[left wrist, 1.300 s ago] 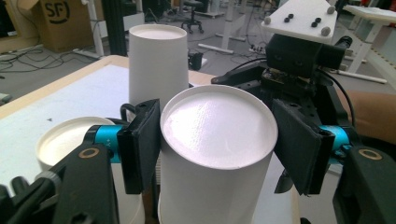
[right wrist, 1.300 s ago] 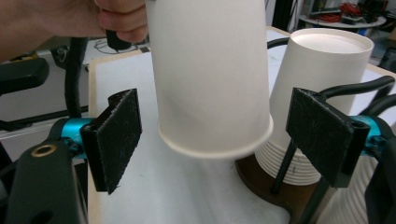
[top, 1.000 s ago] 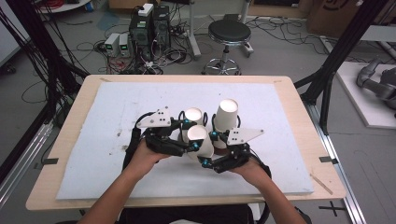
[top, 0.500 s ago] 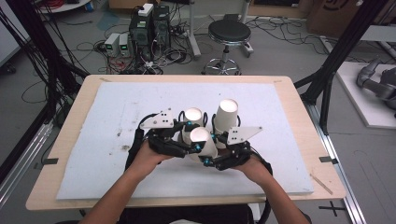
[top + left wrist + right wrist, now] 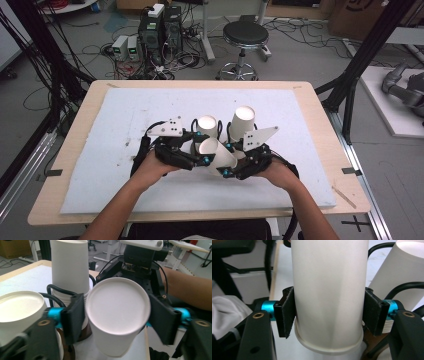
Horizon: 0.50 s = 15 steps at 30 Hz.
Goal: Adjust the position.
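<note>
A white paper cup (image 5: pixel 218 154) lies tilted between both grippers over the middle of the white mat. My right gripper (image 5: pixel 329 315) is shut on the cup (image 5: pixel 329 285) just above its rolled rim, with both pads pressed to its sides. The cup's flat base (image 5: pixel 117 306) faces the left gripper (image 5: pixel 117 320), whose jaws have just been opening. They now flank the base without pinching it, and the right pad is blurred. Just behind the grippers stand two upside-down cup stacks, the left stack (image 5: pixel 206 123) and the right stack (image 5: pixel 243 120).
The white mat (image 5: pixel 125 115) covers a wooden table (image 5: pixel 320 105) with open mat on both sides of the hands. Black cables loop around the cup stacks. Beyond the far edge are a stool (image 5: pixel 245 35), electronics boxes (image 5: pixel 160 25) and black frame posts.
The right gripper's jaws have closed onto the tilted cup. The left gripper's jaws have spread apart around its base. Both hands have stayed almost where they were.
</note>
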{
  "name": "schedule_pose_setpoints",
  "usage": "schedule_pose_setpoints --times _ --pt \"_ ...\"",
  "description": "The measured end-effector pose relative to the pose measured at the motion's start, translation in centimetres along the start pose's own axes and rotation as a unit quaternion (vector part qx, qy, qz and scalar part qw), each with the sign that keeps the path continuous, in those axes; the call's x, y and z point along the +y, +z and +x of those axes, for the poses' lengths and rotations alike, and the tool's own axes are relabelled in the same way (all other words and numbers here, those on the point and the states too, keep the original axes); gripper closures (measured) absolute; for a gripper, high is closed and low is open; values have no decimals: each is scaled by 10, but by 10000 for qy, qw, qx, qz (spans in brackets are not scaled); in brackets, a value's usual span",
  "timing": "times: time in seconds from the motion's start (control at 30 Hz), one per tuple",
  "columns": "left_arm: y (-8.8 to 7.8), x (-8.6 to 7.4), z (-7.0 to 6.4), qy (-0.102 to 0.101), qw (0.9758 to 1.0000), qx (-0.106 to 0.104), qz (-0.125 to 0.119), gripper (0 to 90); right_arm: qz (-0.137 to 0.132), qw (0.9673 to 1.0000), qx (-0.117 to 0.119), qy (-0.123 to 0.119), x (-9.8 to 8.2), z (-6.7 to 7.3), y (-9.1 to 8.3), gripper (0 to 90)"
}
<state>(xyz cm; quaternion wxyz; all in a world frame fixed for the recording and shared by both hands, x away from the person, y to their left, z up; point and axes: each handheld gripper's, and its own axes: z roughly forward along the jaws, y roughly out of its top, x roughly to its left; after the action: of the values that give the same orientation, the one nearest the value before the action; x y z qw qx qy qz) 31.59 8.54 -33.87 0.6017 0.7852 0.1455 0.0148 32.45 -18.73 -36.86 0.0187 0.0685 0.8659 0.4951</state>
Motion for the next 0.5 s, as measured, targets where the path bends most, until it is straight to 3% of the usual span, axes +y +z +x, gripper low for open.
schedule_pose_setpoints --times 0.13,0.27,0.33,0.5 --pt "7 0 -1 80 9999 -37 144 272 117 9999 72 -26 -4 0 -3 355" --pt "12 1 -1 110 9997 -165 108 271 89 9999 141 -9 -4 0 -5 354" --pt "14 2 -1 162 9995 -253 121 344 65 9999 140 -9 -4 0 -5 345" --pt "13 0 0 196 9996 -183 82 350 -60 9999 53 136 -5 0 -5 282"
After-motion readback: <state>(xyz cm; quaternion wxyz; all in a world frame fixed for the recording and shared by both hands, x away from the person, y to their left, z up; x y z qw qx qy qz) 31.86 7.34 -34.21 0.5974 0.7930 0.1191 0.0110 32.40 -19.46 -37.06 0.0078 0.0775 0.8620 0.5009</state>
